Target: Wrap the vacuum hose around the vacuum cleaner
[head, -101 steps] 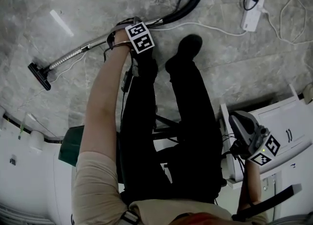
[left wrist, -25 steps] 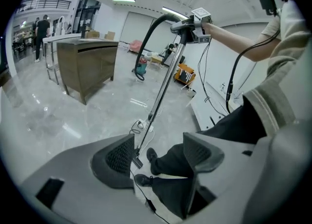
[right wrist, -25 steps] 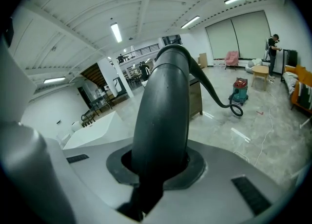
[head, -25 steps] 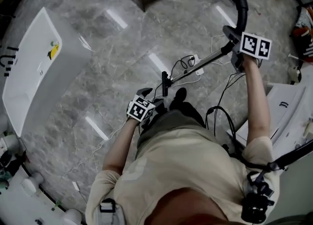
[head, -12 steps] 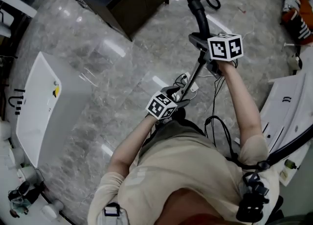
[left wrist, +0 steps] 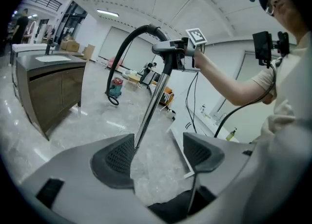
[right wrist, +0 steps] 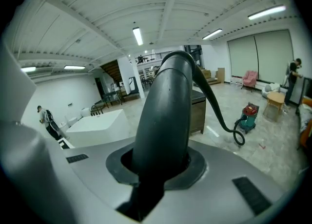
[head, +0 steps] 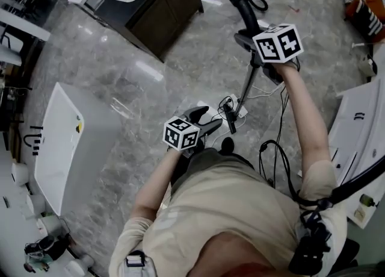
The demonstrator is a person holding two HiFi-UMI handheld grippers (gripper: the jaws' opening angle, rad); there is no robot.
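**Task at an early stage: hose lifted, none of it wrapped.** The stone floor [head: 120,77] spreads below both tools, and a dark cabinet [head: 162,11] stands ahead of the left gripper [left wrist: 156,157] and to its left.

The vacuum cleaner [right wrist: 249,116], a small red and teal canister, sits on the floor well ahead of the right gripper [right wrist: 158,169] and a little to its right, far out of reach of either tool. The vacuum hose [right wrist: 214,101] arches up from between the right gripper's jaws, then droops in a long loose line down to the canister. No turn of it lies around the body.

The right gripper is clamped narrowly on the hose's rigid curved end. From there the metal wand [left wrist: 151,106] slopes down towards the left gripper. The left gripper's jaws stand wide apart and hold nothing; the wand passes just beside its left pad [left wrist: 114,159], and contact cannot be judged.

Remaining, by this reading, are carrying the hose to the canister and winding all of it on.
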